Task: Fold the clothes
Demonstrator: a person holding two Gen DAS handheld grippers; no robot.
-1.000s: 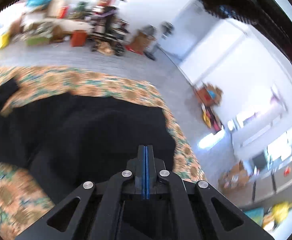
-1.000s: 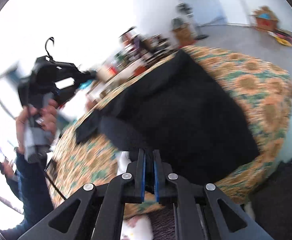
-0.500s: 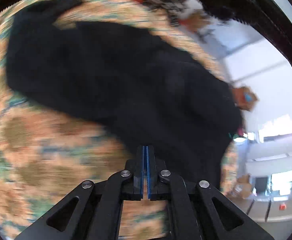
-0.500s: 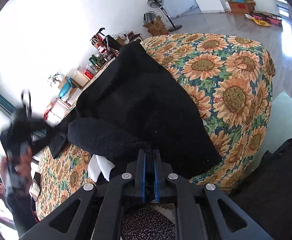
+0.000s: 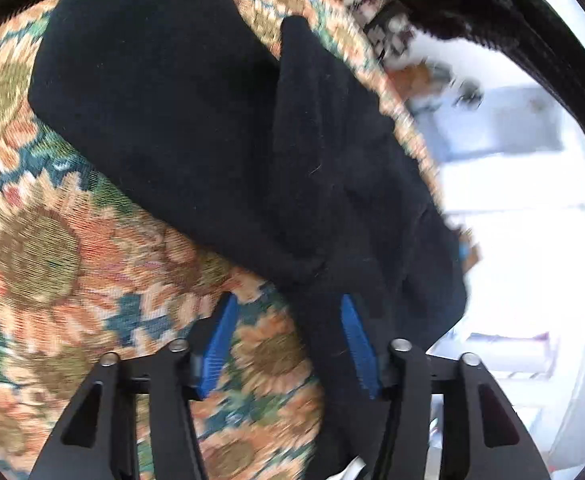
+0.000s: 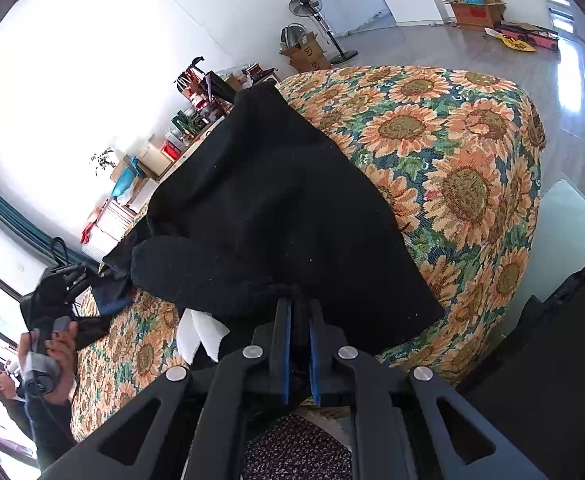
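I see the black garment (image 6: 276, 200) spread over the sunflower-cloth tabletop (image 6: 464, 184), bunched at the near edge. My right hand-held gripper (image 6: 298, 312) is pinching that near hem, pads almost together on the cloth. My left hand-held gripper (image 5: 288, 320) is spread wide, low over the garment's edge (image 5: 252, 140), gripping nothing; the view is blurred. Risks, as I judge them: the left jaws catch the sunflower cloth along with the garment and drag it, or the thin right pinch slips when lifted, spoiling the fold.

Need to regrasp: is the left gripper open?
Open. The left gripper's blue pads stand wide apart over the black garment's edge, clamping nothing.
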